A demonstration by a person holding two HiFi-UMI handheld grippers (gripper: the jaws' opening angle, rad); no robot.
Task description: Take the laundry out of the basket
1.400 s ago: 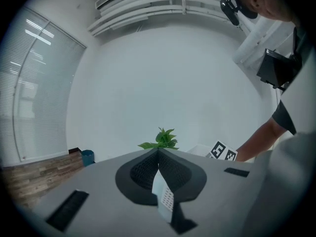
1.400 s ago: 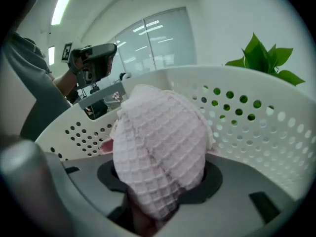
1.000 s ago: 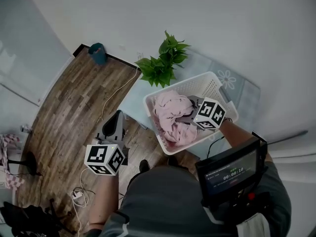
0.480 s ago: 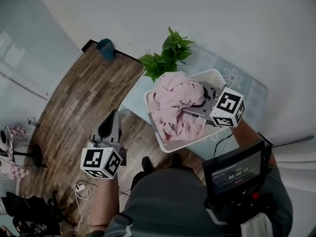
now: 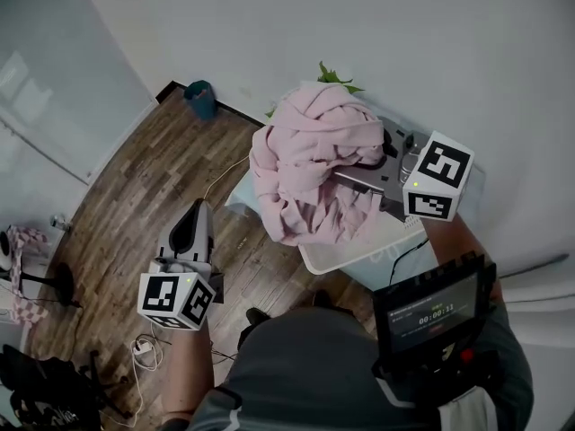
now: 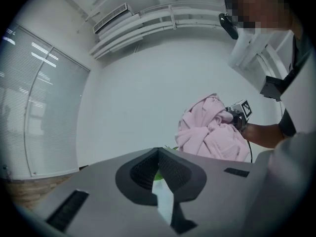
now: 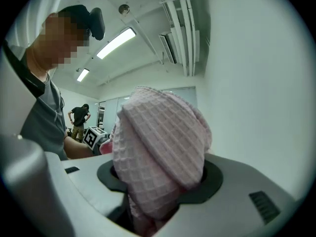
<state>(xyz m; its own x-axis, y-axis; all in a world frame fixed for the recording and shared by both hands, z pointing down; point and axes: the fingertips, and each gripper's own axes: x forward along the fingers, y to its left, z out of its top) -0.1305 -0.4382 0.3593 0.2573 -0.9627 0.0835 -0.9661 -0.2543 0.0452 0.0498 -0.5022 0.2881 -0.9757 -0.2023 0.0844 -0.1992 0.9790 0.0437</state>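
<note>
Laundry [image 5: 305, 164] is held above the basket [image 5: 359, 260], clamped in the right gripper [image 5: 355, 176]. Left gripper [image 5: 196, 218] closed, empty. Setting down remains.

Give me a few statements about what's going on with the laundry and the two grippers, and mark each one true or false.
1. The right gripper is clamped on the pink cloth. True.
2. The pink cloth lies down in the basket. False: it hangs bunched from the gripper, held up over the basket.
3. The left gripper holds a cloth too. False: its jaws are together with nothing between them.
4. A green plant peeks out behind the cloth. True.
</note>
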